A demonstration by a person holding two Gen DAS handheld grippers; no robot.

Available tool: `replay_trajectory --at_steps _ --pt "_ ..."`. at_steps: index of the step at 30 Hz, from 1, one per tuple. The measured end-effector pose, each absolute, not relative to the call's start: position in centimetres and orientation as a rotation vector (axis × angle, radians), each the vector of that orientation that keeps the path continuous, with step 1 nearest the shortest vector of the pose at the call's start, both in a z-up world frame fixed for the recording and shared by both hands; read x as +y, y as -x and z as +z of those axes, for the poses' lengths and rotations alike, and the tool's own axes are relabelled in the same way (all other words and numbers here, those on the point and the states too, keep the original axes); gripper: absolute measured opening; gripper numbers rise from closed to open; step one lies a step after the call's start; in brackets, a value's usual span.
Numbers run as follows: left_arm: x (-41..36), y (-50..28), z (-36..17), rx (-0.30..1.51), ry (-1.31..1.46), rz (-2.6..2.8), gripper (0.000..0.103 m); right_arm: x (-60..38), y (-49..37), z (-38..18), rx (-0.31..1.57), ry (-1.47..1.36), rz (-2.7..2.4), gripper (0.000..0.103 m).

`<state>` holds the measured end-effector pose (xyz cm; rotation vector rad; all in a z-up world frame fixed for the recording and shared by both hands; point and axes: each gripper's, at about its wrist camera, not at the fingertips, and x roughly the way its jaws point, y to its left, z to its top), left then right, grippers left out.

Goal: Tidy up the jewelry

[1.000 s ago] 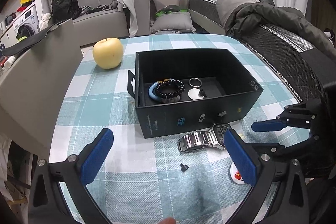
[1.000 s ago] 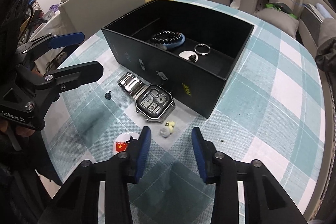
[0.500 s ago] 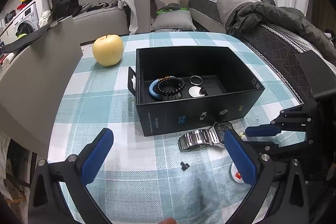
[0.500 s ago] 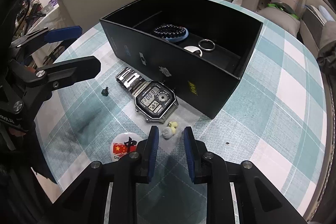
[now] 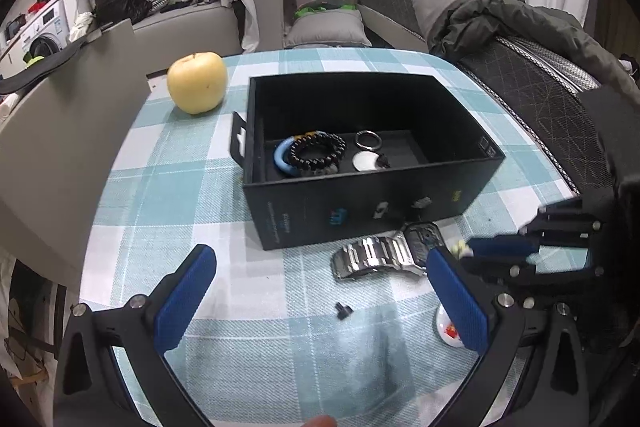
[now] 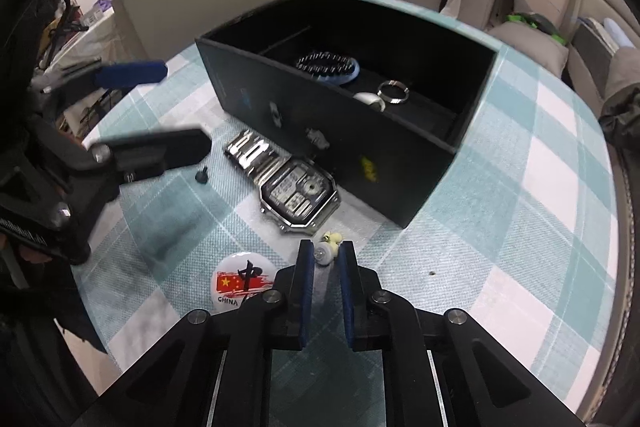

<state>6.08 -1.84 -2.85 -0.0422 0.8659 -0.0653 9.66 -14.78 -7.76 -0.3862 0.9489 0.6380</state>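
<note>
— What are the right tongs (image 6: 325, 254) doing?

— They are shut tight on a little pale round earring (image 6: 322, 254). It sits between the two blue pads, low over the surface with the teal and white checked cloth (image 6: 520, 211). A tiny yellowish bit (image 6: 334, 237) lies just past the tips, touching the earring.

— And the left tongs (image 5: 320, 291)?

— Wide open, with nothing between the pads. They hang over the cloth in front of the black cardboard box (image 5: 360, 203).

— What is in the box?

— A black bead bracelet (image 5: 318, 151) lying on a light blue bangle (image 5: 282, 157), a silver ring (image 5: 369, 139), and a small white round disc (image 5: 365, 161) with a dark little thing on its edge (too small to tell what it is).

— What lies outside the box?

— A silver metal watch with a square face (image 6: 298, 195) lies flat just in front of the box, between the box and the right tongs. A white round badge with a red flag on it (image 6: 242, 281) lies near the left side of the right tongs. A tiny black stud (image 5: 343, 310) lies alone on the cloth, between the two tongs.

— Anything else?

— A yellow apple (image 5: 197, 82) sits on the far side, just beside the box's back left corner.
</note>
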Motion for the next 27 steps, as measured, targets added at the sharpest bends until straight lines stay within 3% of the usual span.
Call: replay_trajectory --at_steps 10,13,27 --pt "-3.3 -6.3 -3.5 0.919 0.084 -0.169 0.101 -18.0 -10.1 -3.3 0.835 0.244 0.637 0.011" --pt "-4.2 -6.8 -4.2 0.961 0.072 -0.180 0.093 -18.4 -10.3 -2.9 0.829 0.232 0.638 0.012" --pt "-7.4 -8.7 -5.8 1.044 0.076 -0.100 0.093 -19.4 -9.6 -1.9 0.804 0.214 0.641 0.012"
